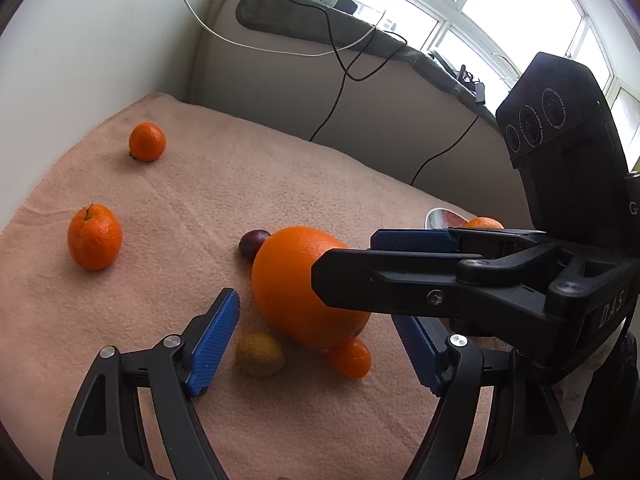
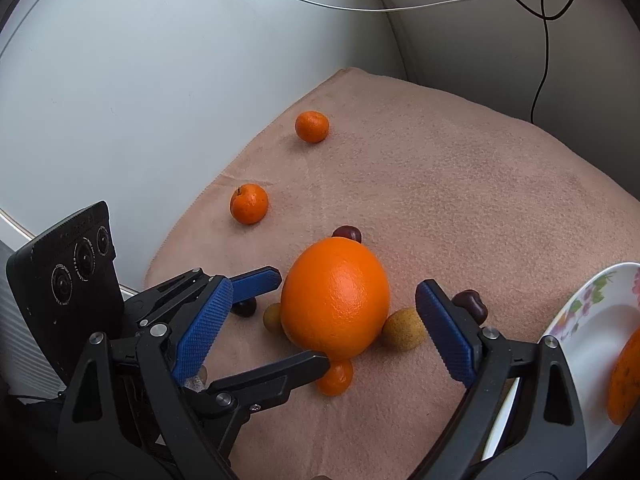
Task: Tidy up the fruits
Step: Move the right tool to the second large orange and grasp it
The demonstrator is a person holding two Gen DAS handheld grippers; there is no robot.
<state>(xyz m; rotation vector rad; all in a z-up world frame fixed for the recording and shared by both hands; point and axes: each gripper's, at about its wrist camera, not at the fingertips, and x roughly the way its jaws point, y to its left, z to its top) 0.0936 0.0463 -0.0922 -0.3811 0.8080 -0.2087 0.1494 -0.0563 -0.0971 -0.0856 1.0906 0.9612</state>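
Both claws spread, nothing pinched. Left claw [image 1: 316,340] hangs over the near small fruit: a yellow-brown fruit [image 1: 260,354] and a small orange fruit [image 1: 350,358], both lying on the pink blanket [image 1: 180,184] covering the bench. Right claw [image 2: 324,320] straddles the big orange [image 2: 335,295], pads either side, not pressing. The orange sits mid-blanket w/ small fruit touching its base, a dark plum [image 1: 253,242] just behind. Prob. heavy-ish, firm, waxy skin so a bit slippery; grip across its widest part, w/ moderate squeeze. Right, near: floral plate [image 2: 580,320] w/ one orange fruit on it. Far left: two mandarins [image 1: 95,237] [image 1: 147,141], well apart.
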